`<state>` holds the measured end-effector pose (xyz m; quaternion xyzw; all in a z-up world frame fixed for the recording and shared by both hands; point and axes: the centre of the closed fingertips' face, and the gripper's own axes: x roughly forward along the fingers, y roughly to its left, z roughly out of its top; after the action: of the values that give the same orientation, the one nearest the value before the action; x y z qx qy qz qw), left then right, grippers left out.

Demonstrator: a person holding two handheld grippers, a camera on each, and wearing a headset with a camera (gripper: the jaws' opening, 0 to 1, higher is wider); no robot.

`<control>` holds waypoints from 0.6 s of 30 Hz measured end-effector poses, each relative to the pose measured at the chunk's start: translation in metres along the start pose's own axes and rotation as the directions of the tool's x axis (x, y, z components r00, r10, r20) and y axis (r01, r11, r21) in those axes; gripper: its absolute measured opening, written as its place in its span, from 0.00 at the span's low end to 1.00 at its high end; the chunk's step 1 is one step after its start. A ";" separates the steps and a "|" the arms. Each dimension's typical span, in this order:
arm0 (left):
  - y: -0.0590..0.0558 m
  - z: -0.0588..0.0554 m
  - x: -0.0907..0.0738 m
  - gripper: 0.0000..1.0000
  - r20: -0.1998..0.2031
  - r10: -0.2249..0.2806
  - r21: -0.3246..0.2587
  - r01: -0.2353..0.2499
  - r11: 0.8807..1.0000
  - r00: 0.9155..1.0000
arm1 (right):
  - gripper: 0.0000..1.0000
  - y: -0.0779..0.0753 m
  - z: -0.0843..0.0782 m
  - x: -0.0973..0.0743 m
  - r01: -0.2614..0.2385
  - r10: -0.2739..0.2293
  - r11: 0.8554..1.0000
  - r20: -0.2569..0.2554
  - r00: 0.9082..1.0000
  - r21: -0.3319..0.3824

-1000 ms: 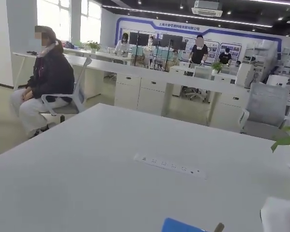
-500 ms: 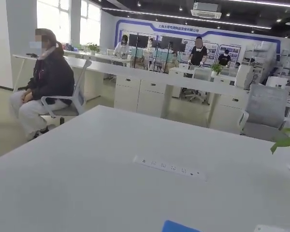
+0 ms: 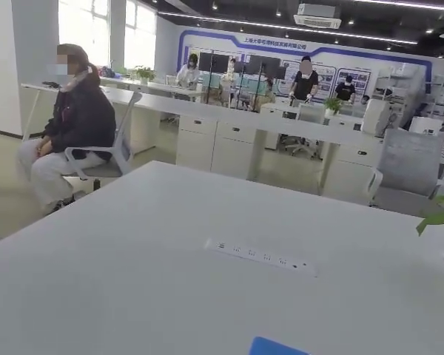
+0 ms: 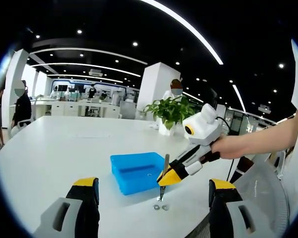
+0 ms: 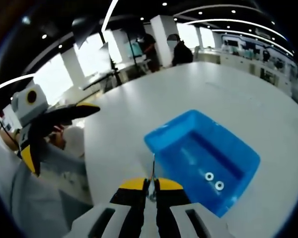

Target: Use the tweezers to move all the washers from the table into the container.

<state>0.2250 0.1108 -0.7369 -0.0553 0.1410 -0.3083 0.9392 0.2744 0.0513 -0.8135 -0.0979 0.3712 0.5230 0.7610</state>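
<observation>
**Head view.** White table (image 3: 133,251) with an inset power strip (image 3: 260,257). A corner of the blue container (image 3: 277,346) sits at the bottom edge. A seated person (image 3: 74,126) is well apart, behind. The camera is aimed above the work.

**Left gripper view.** Left gripper (image 4: 153,184): jaws spread wide, nothing between them. Right gripper (image 4: 170,177): enters from the right, pinched on the tweezers (image 4: 164,166), which point down. Two washers (image 4: 155,207) lie on the table just beside the container's near wall, under the tweezer tip. Whether the tip touches them, or holds one, cannot be told. A plant (image 4: 171,111) stands behind.

**Right gripper view.** Right gripper: jaws narrow, clamped on the tweezer shank. Two stored washers (image 5: 209,176) lie side by side on the container floor. The left gripper is off to the left, spread.

**Risks (judged).**
- The washers are flat and thin on a smooth top, so a tip landing off-centre would likely skate one away or flick it.
- The tweezers are held in a narrow clamp and may twist under side load.
- A washer carried low could catch the container wall and drop outside.
- With the head view off the work, aim rests on the gripper cameras.

**View differences.**
- The left gripper view gives the table washers and the tip's approach.
- The right gripper view gives the container floor and its contents.
- The head view gives the container's place on the table.
</observation>
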 end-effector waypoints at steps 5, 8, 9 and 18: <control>0.000 0.000 0.000 0.93 -0.003 0.000 0.000 0.000 1.000 1.000 | 0.04 0.003 0.001 0.000 -0.004 0.004 1.000 0.009 1.000 -0.017; 0.000 0.000 0.000 0.93 -0.003 0.000 0.003 0.000 1.000 1.000 | 0.05 0.007 0.000 0.000 -0.005 0.005 0.998 0.006 1.000 -0.057; 0.000 -0.001 0.000 0.93 -0.006 0.001 0.003 -0.001 1.000 1.000 | 0.05 0.009 -0.001 0.001 -0.007 0.007 0.997 0.006 1.000 -0.071; 0.000 -0.002 0.001 0.93 -0.016 -0.002 0.007 0.002 1.000 1.000 | 0.04 0.018 -0.007 0.002 0.022 -0.029 0.971 -0.025 0.999 -0.239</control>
<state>0.2245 0.1100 -0.7393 -0.0498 0.1472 -0.3101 0.9379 0.2556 0.0567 -0.8153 -0.2009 0.3152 0.5524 0.7451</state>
